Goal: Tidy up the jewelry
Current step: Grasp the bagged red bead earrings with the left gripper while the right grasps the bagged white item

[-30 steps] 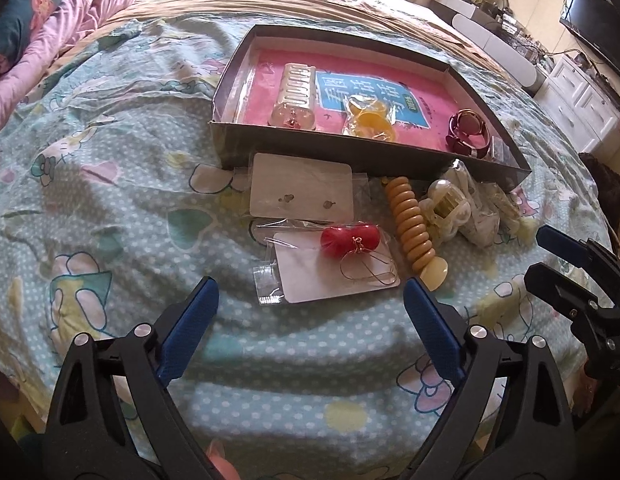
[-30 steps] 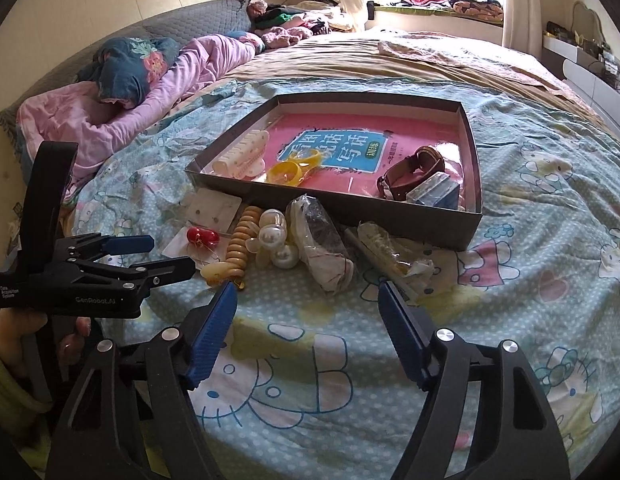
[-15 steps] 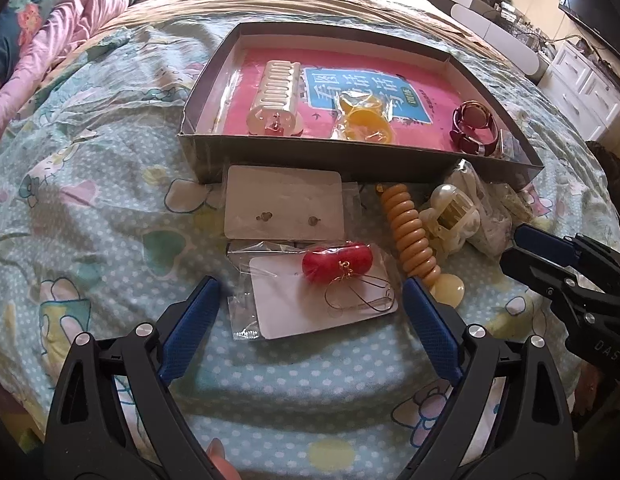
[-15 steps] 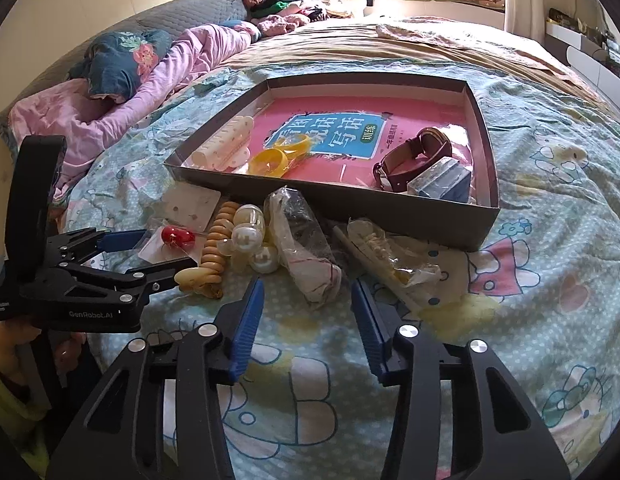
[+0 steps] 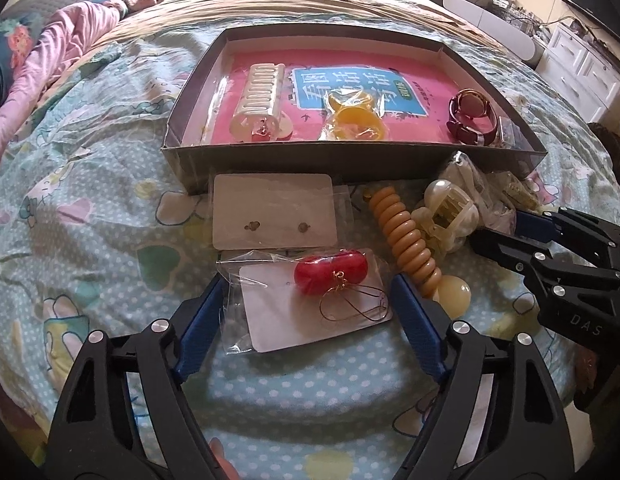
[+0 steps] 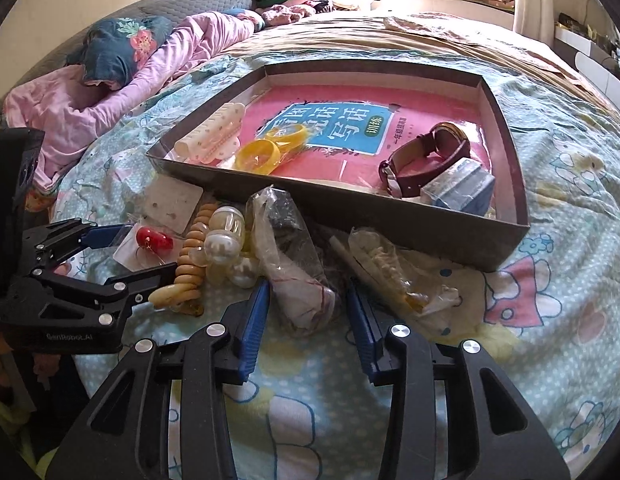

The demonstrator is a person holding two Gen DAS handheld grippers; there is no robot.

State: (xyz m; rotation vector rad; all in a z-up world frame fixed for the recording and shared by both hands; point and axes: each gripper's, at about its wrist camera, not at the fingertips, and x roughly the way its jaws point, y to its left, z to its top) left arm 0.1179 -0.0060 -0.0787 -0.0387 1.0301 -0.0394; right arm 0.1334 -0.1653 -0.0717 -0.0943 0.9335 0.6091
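Note:
A bagged white card with red bead earrings (image 5: 329,272) lies on the bedspread between the fingers of my left gripper (image 5: 308,284). Its jaws are closing, the pads at the bag's edges without pressing. My right gripper (image 6: 308,292) stands narrowly open around the near end of a clear bag (image 6: 294,252) holding a dark and white item, with a small gap on its right side. The dark tray (image 5: 349,160) behind holds a cream hair claw (image 5: 258,96), yellow bangles (image 5: 357,124) and a maroon watch (image 5: 469,116).
In front of the tray lie a blank earring card (image 5: 270,208), an orange coil tie (image 5: 405,236), a pearl clip (image 5: 449,208) and a bag of cream beads (image 6: 389,268). A small blue box (image 6: 457,192) sits in the tray. Pink bedding (image 6: 110,92) is heaped far left.
The left gripper came forward over the red earring card and its jaws narrowed. The right gripper's jaws narrowed a lot, and it moved forward and down to the clear bag.

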